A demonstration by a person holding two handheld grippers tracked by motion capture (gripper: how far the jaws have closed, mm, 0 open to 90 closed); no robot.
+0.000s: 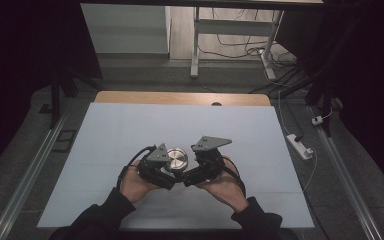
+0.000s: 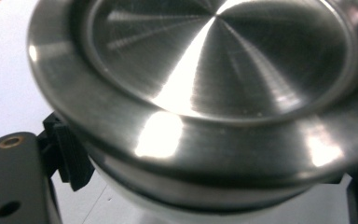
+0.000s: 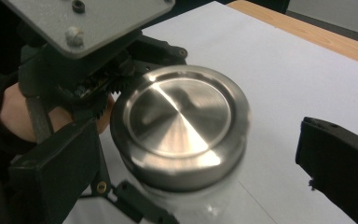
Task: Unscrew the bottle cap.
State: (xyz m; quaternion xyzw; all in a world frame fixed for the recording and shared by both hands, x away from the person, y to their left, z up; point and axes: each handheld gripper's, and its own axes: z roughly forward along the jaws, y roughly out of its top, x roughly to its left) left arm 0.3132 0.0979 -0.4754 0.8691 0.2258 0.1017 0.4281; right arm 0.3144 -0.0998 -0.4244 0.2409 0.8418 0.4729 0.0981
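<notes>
A jar with a brushed steel lid [image 1: 176, 159] stands on the white sheet [image 1: 130, 130], near the front middle. My left gripper [image 1: 171, 171] is shut on the jar just under the lid. In the left gripper view the lid [image 2: 214, 70] looms close, and one black pad [image 2: 70, 158] presses the jar's side. My right gripper [image 1: 186, 173] comes in from the right. In the right gripper view its jaws stand wide apart on either side of the lid [image 3: 182, 121], with the right fingertip [image 3: 340, 158] well off it. The glass body below the lid is mostly hidden.
The white sheet covers a wooden table whose far edge [image 1: 180, 97] shows bare. On the floor to the right lie a power strip [image 1: 300, 146] and cables. A desk frame [image 1: 196, 45] stands beyond the table.
</notes>
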